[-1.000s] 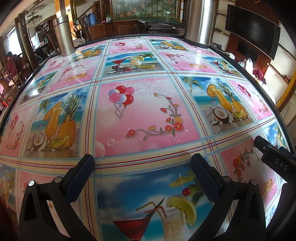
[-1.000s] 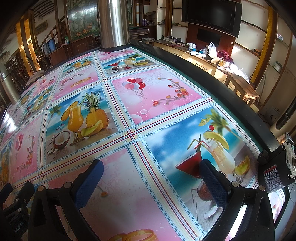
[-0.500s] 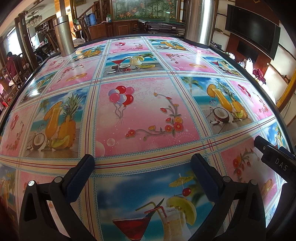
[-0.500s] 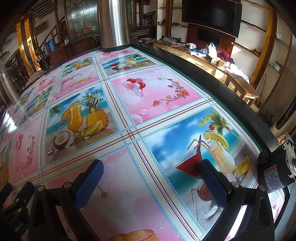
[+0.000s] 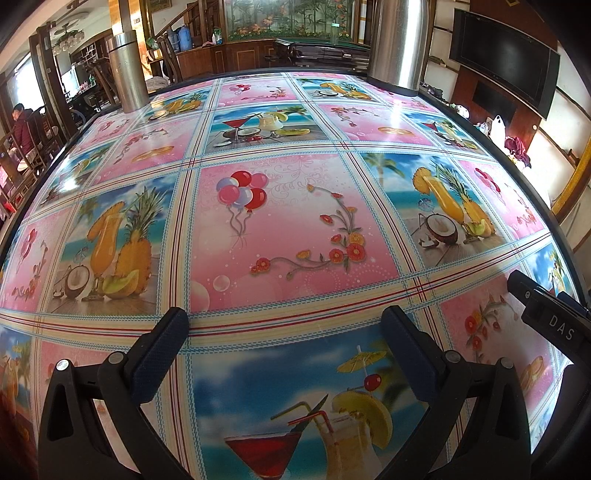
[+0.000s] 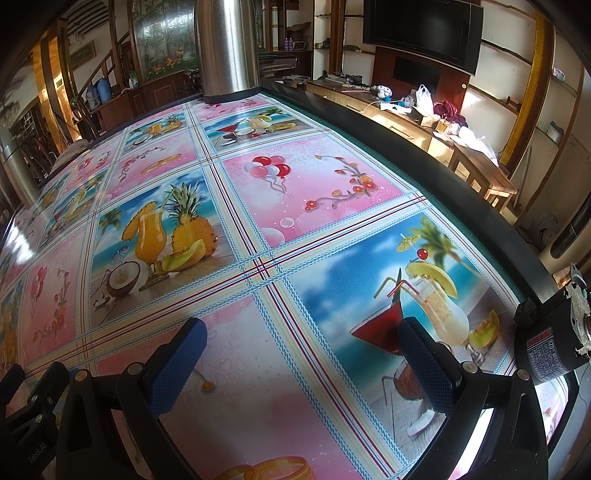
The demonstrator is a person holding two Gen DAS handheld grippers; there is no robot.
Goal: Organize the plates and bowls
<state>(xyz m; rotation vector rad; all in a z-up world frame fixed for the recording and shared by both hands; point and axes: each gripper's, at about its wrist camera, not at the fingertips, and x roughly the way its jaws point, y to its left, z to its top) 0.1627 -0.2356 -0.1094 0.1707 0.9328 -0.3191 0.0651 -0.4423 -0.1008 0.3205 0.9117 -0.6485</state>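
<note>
No plates or bowls can be made out in either wrist view; only a large table (image 5: 295,229) covered with a glossy cloth (image 6: 258,266) printed in squares of cocktails, pineapples, balloons and flowers is seen ahead. The left gripper (image 5: 286,328) and the right gripper (image 6: 301,341) are each held just above the cloth with their 2 blue-padded fingers (image 5: 160,354) spread wide apart and nothing caught between them. 2 steel columns (image 5: 397,40) are set at the table's far end, and a dark screen (image 6: 424,29) is mounted on the wall beyond the right edge.
</note>
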